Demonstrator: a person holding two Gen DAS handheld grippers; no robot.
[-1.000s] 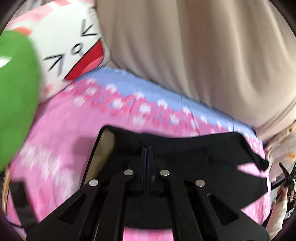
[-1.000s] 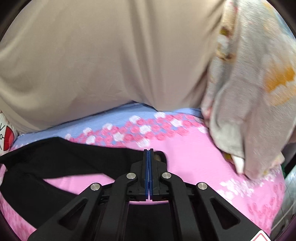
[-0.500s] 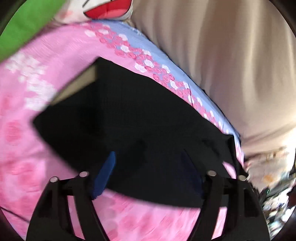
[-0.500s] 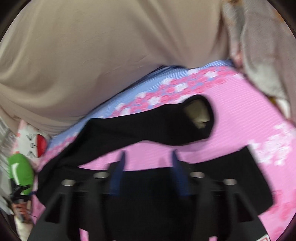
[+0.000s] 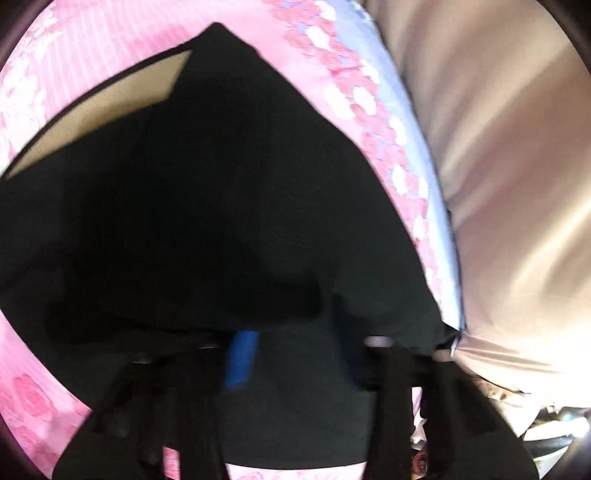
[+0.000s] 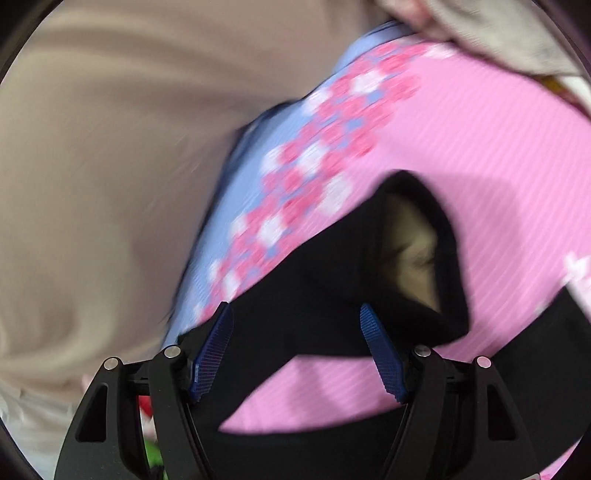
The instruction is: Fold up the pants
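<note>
The black pants [image 5: 207, 206] lie on the pink flowered bedsheet [image 5: 92, 44], with a tan lining showing at the waistband [image 5: 110, 110]. My left gripper [image 5: 291, 354] is open and empty just above the black cloth; its blue pad [image 5: 240, 358] shows, blurred. In the right wrist view a pant leg end [image 6: 332, 295] lies on the sheet with its tan inside [image 6: 410, 251] showing. My right gripper [image 6: 299, 347] is open and empty over that leg, with its blue pads [image 6: 212, 350] apart.
A beige blanket [image 5: 509, 166] [image 6: 92, 166] is heaped along the far side of the bed. A pale patterned cloth [image 6: 498, 33] lies at the far right. The sheet has a blue border [image 6: 236, 184] with pink and white flowers.
Both grippers have opened and let go of the pants. Both cameras have swung down toward the cloth; the left now sits close over the pants, the right has turned left.
</note>
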